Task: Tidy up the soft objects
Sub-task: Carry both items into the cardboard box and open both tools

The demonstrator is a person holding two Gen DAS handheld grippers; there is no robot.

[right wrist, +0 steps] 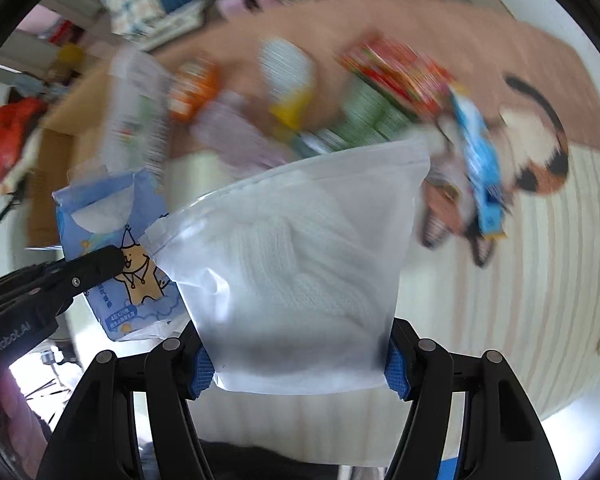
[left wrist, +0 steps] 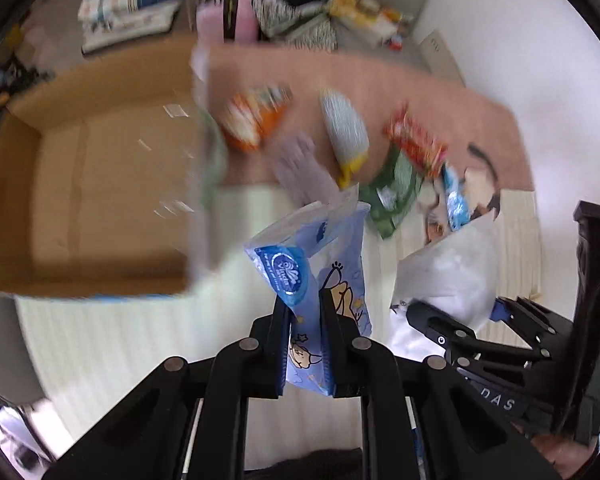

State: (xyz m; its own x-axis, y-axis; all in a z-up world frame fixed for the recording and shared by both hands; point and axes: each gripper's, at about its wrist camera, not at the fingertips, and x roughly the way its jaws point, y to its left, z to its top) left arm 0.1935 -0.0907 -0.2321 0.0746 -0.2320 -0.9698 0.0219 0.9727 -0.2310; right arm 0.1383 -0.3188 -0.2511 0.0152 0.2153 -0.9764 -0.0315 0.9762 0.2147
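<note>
Left gripper [left wrist: 305,300] clamped blue tissue pack [left wrist: 320,264]; right gripper [right wrist: 298,364] clamped white pouch [right wrist: 300,260]; box [left wrist: 32,184] lay far left.

Black plastic grippers with blue finger pads

The left gripper [left wrist: 305,300] has 2 flat black fingers on ribbed linkage arms with 4 round silver pivot pins; white "GenRobot.AI" lettering marks its side. The right gripper [right wrist: 300,360] matches, with 4 silver pins, ridged blue pads [right wrist: 394,370] and partly hidden white lettering on its body.
</note>
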